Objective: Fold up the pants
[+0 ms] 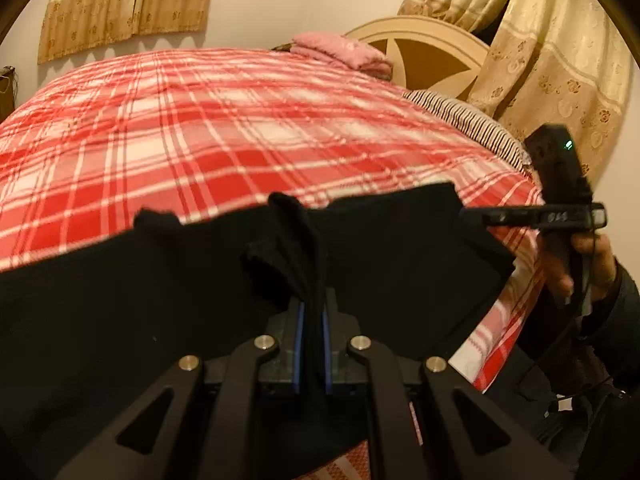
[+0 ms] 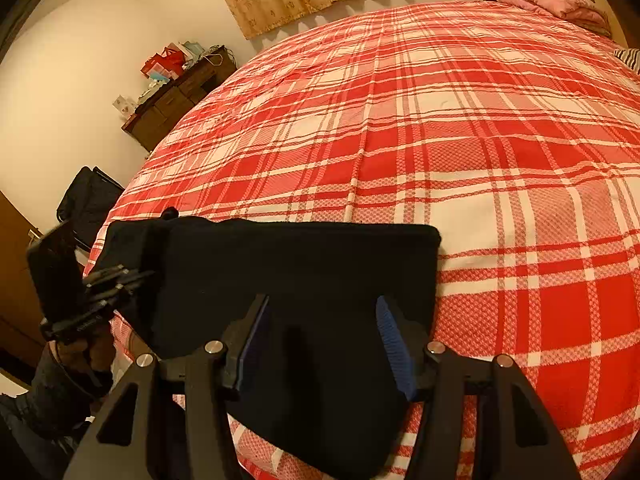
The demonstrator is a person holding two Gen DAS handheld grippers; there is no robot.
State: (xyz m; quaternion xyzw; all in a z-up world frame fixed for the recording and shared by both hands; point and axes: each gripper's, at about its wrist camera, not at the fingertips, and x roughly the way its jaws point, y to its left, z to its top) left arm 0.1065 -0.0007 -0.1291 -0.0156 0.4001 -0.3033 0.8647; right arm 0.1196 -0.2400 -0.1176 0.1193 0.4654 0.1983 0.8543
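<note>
The black pants (image 2: 296,272) lie folded in a flat block on the near edge of the red plaid bed (image 2: 440,128). My left gripper (image 1: 313,312) is shut on a bunched edge of the pants (image 1: 120,300), with cloth sticking up between the blue pads. It shows at the left in the right wrist view (image 2: 120,276), at the pants' left end. My right gripper (image 2: 320,344) is open, its blue pads (image 2: 394,344) spread just above the near part of the pants. It appears at the right in the left wrist view (image 1: 472,214), beside the pants' right edge.
A pink folded blanket (image 1: 340,54) and a striped pillow (image 1: 468,120) lie at the head of the bed by the headboard (image 1: 432,52). A dark dresser (image 2: 180,96) with clutter stands by the wall. A black bag (image 2: 88,200) sits beside the bed. Curtains (image 1: 552,60) hang nearby.
</note>
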